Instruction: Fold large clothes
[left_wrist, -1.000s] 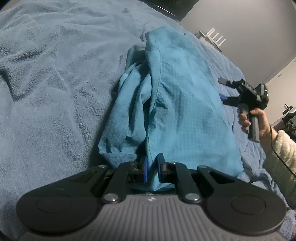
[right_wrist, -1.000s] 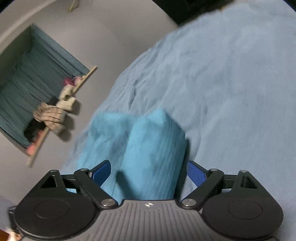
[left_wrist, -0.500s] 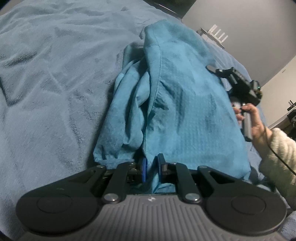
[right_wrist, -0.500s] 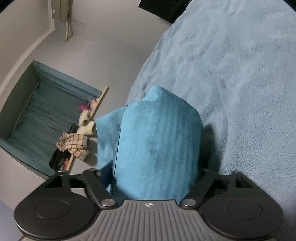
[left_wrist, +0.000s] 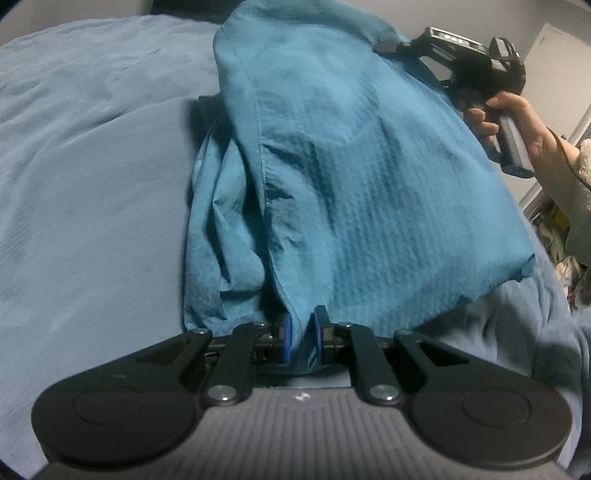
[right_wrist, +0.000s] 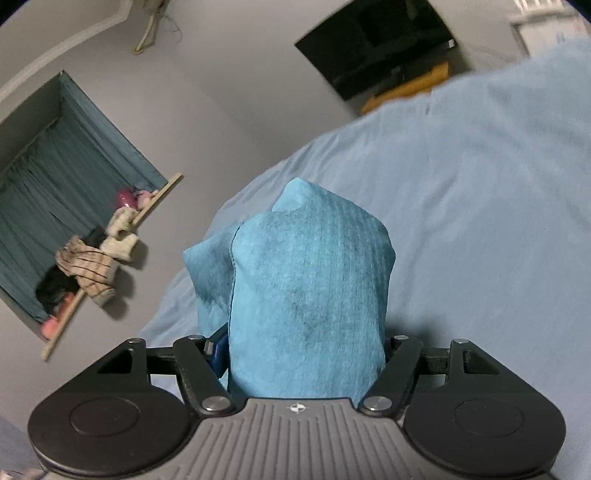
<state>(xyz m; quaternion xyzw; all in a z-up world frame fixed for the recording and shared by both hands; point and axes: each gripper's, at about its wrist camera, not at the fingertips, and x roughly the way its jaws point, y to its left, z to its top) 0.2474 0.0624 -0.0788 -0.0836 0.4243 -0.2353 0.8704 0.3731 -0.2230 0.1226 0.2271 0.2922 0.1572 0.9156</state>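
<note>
A teal garment (left_wrist: 354, 177) hangs lifted above a pale blue bedspread (left_wrist: 85, 192), held at two ends. The left gripper (left_wrist: 302, 338) has its blue pads pinched on a hem at 6 o'clock; the right gripper (right_wrist: 301, 354), seen at 1 o'clock from the left wrist camera, clamps a bunched fold that hides its fingertips. No writing is legible. At 9 o'clock in the right wrist view, a curtained wall recess (right_wrist: 55, 206) holds soft toys (right_wrist: 122, 236) on its ledge.
</note>
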